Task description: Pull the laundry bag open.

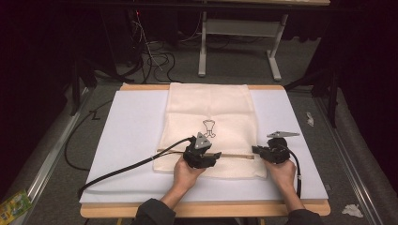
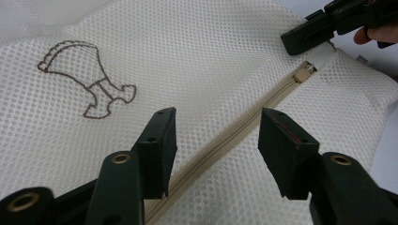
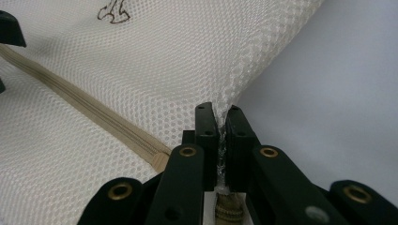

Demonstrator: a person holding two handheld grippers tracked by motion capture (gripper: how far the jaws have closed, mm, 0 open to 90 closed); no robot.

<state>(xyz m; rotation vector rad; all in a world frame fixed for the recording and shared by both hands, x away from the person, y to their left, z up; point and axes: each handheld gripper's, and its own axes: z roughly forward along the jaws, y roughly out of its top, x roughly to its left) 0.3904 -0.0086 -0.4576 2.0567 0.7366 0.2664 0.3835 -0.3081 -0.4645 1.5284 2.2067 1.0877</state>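
Table with white top across the middle of the high view, wooden edge along the bottom. Mesh laundry bag lying flat on it, centre of the frame, cream-coloured, reaching from the far edge of the table down toward the hands. Brown outline drawing stitched at the bag's middle; same drawing at upper left of the left gripper view. Beige zipper running left to right across the lower part of the bag, seen as a diagonal band in the left gripper view, with its slider at upper right, just beside the other gripper's tip.

Left gripper at lower centre of the high view, held in a hand, above the zipper line; black cable trailing away to lower left. Jaws apart in the left gripper view, one on each side of the zipper, pressing on nothing.

Right gripper at lower right of centre, at the zipper's right end near the bag's right edge. Jaws closed tight in the right gripper view, pinching a ridge of the bag's mesh between the pads, fabric pulled up into the clamp.
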